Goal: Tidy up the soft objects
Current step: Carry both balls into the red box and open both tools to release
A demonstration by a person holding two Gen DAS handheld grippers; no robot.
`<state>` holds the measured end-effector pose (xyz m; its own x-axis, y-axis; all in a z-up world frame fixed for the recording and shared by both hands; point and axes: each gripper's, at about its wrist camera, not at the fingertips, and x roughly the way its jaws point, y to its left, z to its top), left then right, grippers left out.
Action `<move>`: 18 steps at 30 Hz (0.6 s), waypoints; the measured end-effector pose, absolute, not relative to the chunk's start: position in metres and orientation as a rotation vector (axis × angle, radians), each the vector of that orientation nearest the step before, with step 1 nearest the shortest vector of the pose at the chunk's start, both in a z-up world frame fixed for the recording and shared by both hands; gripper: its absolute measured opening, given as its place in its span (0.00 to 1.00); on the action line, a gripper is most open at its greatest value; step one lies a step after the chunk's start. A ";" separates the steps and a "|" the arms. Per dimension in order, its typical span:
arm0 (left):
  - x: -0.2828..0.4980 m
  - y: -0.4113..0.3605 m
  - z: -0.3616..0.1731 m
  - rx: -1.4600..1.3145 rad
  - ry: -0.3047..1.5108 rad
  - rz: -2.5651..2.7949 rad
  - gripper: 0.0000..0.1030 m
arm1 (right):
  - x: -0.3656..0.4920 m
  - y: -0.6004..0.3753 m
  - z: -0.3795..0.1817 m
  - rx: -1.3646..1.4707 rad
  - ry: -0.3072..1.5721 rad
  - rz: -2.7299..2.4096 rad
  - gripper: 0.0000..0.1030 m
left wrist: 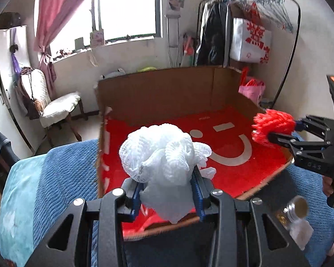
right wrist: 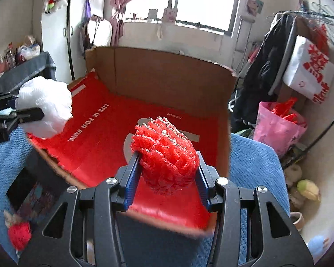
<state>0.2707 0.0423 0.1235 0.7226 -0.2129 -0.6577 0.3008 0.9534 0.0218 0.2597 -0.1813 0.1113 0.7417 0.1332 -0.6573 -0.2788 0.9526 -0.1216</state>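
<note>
My left gripper [left wrist: 167,187] is shut on a white mesh bath puff [left wrist: 164,153] and holds it above the front edge of an open cardboard box [left wrist: 158,93] with a red inside. The puff also shows in the right wrist view [right wrist: 46,106]. My right gripper [right wrist: 167,173] is shut on a red mesh puff [right wrist: 167,149], held over the box's [right wrist: 167,71] near right part. In the left wrist view the right gripper [left wrist: 276,131] and its red puff [left wrist: 271,124] hang at the box's right side.
The box lies on a blue blanket [left wrist: 62,171]. A small jar [left wrist: 297,209] and a red pom-pom toy [right wrist: 19,235] lie on the blanket. A chair [left wrist: 53,106], a clothes rack [left wrist: 251,22] and a pink bag [right wrist: 276,124] stand around.
</note>
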 end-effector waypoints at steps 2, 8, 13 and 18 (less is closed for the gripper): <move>0.289 0.035 0.118 0.136 0.743 -0.299 0.39 | 0.281 -0.174 0.106 -0.235 0.744 0.222 0.42; 0.334 0.025 0.102 0.119 0.844 -0.297 0.39 | 0.338 -0.162 0.082 -0.248 0.874 0.203 0.43; 0.358 0.020 0.086 0.090 0.909 -0.298 0.39 | 0.369 -0.159 0.064 -0.243 0.942 0.162 0.43; 0.376 0.012 0.080 0.108 0.905 -0.268 0.39 | 0.390 -0.157 0.056 -0.235 0.972 0.143 0.43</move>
